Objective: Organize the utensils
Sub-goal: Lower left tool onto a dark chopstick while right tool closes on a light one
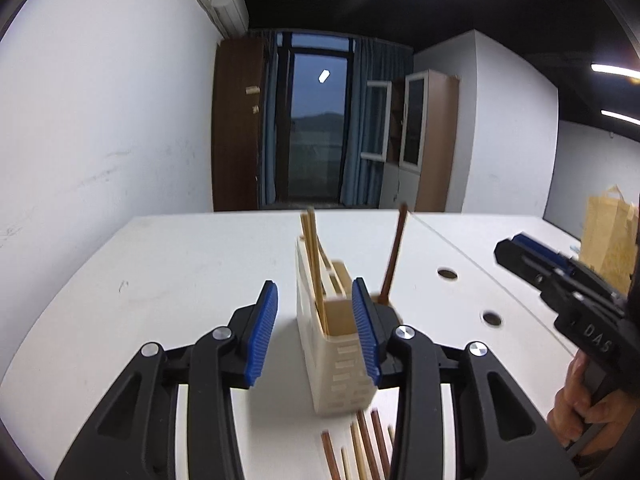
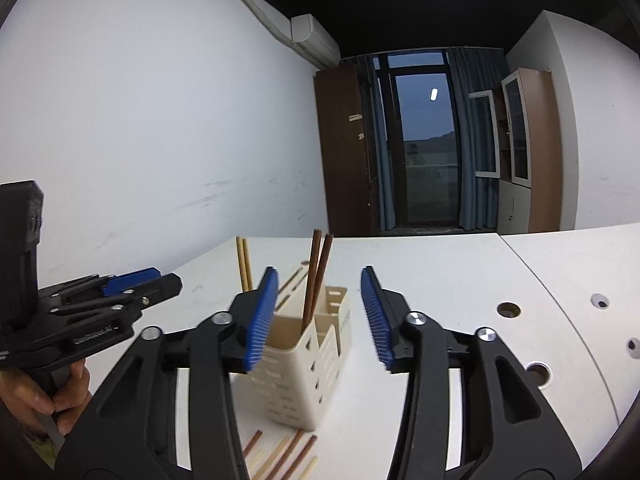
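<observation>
Your left tool point(image 1: 316, 334) and right tool point(image 2: 320, 316) both hang spread and empty. The cream holder point(image 2: 308, 364) on the worktop point(image 1: 180, 264) already holds two pale and two brown chopsticks. Several loose chopsticks point(image 2: 280, 456) remain before it.

Cream utensil holder point(image 1: 340, 364) with upright chopsticks point(image 1: 314, 264) on white table point(image 1: 180, 280), between parted, empty left tongs point(image 1: 316, 336).
</observation>
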`<state>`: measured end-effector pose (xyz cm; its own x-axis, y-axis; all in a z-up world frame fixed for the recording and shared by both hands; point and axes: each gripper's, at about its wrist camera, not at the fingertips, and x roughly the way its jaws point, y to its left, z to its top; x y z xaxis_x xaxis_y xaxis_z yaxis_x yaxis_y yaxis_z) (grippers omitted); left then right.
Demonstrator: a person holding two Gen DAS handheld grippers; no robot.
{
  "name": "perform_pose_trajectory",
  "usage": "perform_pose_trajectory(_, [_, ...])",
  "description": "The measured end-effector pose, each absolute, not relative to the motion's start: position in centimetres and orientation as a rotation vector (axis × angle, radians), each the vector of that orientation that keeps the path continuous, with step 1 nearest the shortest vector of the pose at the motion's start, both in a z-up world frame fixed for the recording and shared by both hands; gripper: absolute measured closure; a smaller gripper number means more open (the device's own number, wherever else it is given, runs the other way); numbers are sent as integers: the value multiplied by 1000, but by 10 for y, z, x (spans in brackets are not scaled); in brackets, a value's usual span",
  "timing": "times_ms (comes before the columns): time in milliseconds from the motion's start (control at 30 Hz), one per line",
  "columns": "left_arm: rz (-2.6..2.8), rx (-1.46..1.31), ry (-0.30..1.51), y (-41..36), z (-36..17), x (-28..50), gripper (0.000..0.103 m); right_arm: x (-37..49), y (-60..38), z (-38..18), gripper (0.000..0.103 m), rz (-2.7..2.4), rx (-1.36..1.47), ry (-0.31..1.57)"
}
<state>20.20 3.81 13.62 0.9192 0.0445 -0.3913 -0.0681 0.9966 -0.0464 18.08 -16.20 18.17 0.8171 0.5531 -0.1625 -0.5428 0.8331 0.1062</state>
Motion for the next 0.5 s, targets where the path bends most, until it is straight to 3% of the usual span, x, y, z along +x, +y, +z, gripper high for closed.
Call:
perform_pose_trajectory(133, [47,-86,451,41,117,197,59,179,-169,162,60,564,69,275])
perform_pose_trajectory(500, [35,-99,610,43,63,207,59,195,-156,110,54,540,-8,474])
